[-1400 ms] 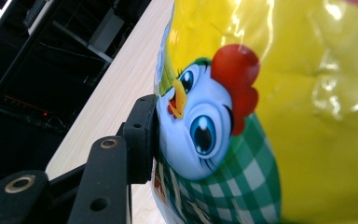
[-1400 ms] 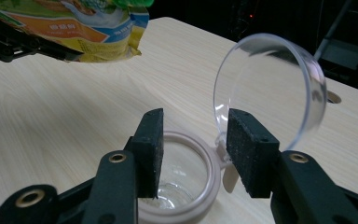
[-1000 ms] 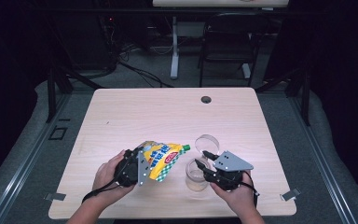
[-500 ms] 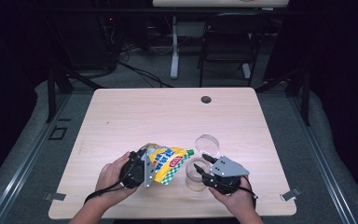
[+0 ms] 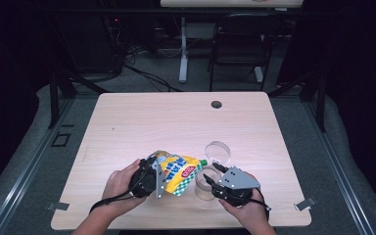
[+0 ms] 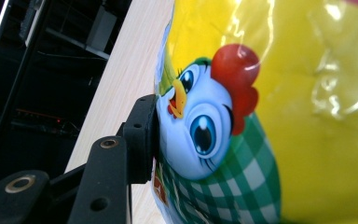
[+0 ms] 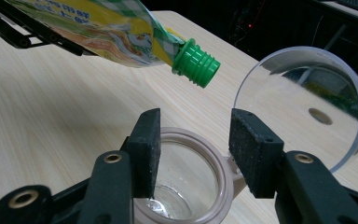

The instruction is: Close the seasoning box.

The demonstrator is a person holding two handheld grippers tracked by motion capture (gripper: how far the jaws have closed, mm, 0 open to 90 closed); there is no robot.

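A yellow pouch (image 5: pixel 178 171) printed with a cartoon chicken (image 6: pixel 205 126) is clamped in my left gripper (image 5: pixel 164 174), one pad (image 6: pixel 144 135) pressing its side. Its green screw cap (image 7: pixel 196 63) points toward a clear open jar (image 7: pixel 186 186) standing on the table. My right gripper (image 7: pixel 193 149) sits at the jar (image 5: pixel 203 188) with the jar's mouth between its jaws. Those jaws have just been opening and the pads stand apart from the rim. The pouch's cap (image 5: pixel 203 162) hangs just above and behind the jar.
The jar's clear round lid (image 5: pixel 218 152) rests on the wooden table (image 5: pixel 176 117) just beyond the jar, also large at the right of the right gripper view (image 7: pixel 303 102). A dark grommet hole (image 5: pixel 217 104) lies at the far edge. A chair (image 5: pixel 235 44) stands behind the table.
The pouch's capped end has shifted right and down toward the jar. The right gripper's jaws have widened around the jar's mouth.
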